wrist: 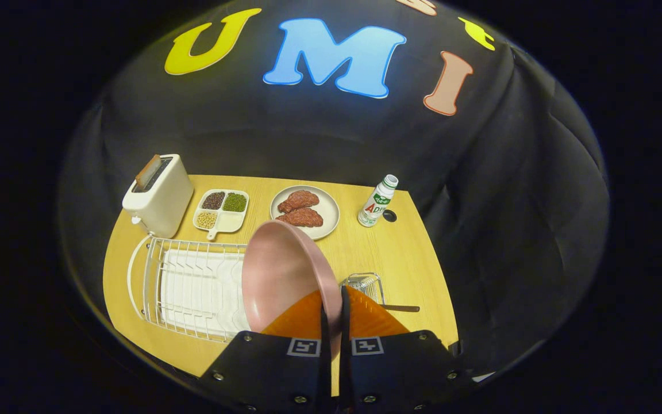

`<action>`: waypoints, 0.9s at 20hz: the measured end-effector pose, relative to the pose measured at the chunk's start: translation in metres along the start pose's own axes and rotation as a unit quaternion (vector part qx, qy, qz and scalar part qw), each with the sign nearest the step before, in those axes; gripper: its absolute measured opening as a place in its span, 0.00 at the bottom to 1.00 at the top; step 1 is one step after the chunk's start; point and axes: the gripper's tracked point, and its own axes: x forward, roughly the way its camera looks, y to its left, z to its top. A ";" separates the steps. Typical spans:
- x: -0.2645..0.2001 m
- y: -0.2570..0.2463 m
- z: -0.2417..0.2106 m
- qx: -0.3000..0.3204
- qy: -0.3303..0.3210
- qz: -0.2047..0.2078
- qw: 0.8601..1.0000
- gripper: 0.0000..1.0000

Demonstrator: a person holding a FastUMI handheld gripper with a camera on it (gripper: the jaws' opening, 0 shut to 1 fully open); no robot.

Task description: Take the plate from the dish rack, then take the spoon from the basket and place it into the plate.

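My gripper (331,322) pinched the plate (285,276), lifted above the rack (187,287). The spoon (400,308) lay in the basket (365,283), not yet taken.

Pink plate (279,276) on edge, pinched in the gripper (333,305), above dish rack (193,287).

From my seat the wooden table (365,253) looks evenly and warmly lit from above, with soft shadows. The cloth wall (319,144) behind stays dim. Fisheye bending curves the table's edges strongly. The gripper (332,322), close to the lens, looks slightly soft.
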 end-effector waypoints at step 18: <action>0.004 -0.037 -0.193 0.071 0.093 0.165 0.979 0.05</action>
